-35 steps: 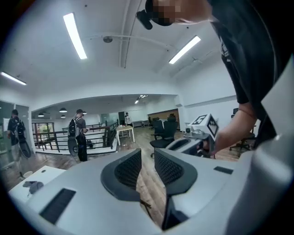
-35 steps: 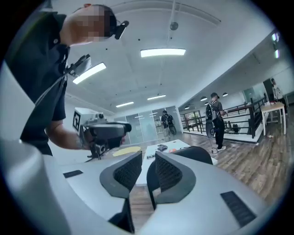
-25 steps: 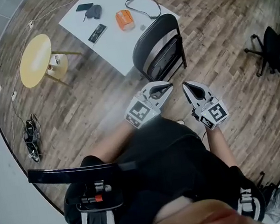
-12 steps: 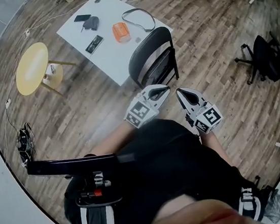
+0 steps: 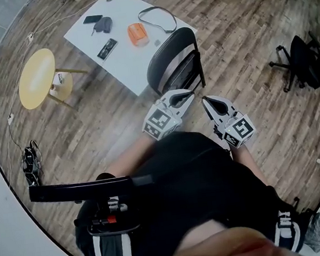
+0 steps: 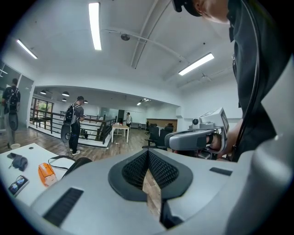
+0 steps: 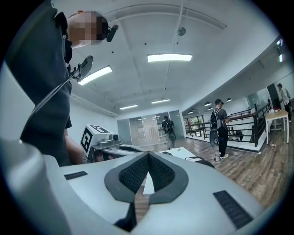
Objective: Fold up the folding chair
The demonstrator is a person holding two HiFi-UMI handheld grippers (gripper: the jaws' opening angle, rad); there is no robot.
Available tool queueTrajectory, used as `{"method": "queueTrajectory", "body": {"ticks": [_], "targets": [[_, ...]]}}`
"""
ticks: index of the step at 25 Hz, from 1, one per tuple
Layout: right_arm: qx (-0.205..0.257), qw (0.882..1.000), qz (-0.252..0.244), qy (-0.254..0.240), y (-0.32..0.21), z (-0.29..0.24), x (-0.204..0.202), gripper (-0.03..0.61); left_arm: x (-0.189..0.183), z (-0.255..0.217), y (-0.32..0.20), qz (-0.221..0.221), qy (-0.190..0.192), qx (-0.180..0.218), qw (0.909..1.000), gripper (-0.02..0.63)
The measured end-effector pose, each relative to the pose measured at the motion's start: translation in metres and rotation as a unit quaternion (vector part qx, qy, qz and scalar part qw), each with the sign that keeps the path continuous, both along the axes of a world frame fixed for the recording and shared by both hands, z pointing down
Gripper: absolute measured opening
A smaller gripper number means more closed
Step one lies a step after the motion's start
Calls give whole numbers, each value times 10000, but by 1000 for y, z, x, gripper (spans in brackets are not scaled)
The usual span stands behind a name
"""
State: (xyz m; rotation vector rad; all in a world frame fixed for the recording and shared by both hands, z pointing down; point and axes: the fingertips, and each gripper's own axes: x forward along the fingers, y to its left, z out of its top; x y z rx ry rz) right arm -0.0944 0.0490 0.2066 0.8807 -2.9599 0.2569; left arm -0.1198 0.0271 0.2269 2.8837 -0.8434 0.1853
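Observation:
The black folding chair [image 5: 175, 63] stands unfolded on the wood floor, its curved back against the corner of a white table [image 5: 134, 63]. Both grippers hover just in front of it, side by side and apart from it. My left gripper [image 5: 189, 95] is shut and empty, its tips pointing at the chair seat. My right gripper [image 5: 205, 100] is shut and empty too. In the left gripper view the pads meet at the left gripper [image 6: 148, 154], with the chair back [image 6: 76, 164] low at the left. In the right gripper view the right gripper [image 7: 148, 157] shows shut, with the chair's top [image 7: 207, 163] beyond.
On the white table lie an orange pouch [image 5: 135, 33], a black strap [image 5: 157, 18] and small dark items. A round yellow side table [image 5: 36, 78] stands to the left. A black office chair [image 5: 309, 61] is at the right. People stand by a railing [image 6: 73, 124] far off.
The left gripper has edged a little toward the chair. The head view has shifted, so the chair and table sit slightly closer. Both grippers stay shut.

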Motion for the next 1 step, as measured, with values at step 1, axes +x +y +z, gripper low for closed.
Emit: {"method": "queueTrajectory", "body": {"ticks": [1], "targets": [[-1, 10000, -13, 18, 0, 0, 0, 11, 1, -1, -1, -6, 9, 9, 10000, 5]]}}
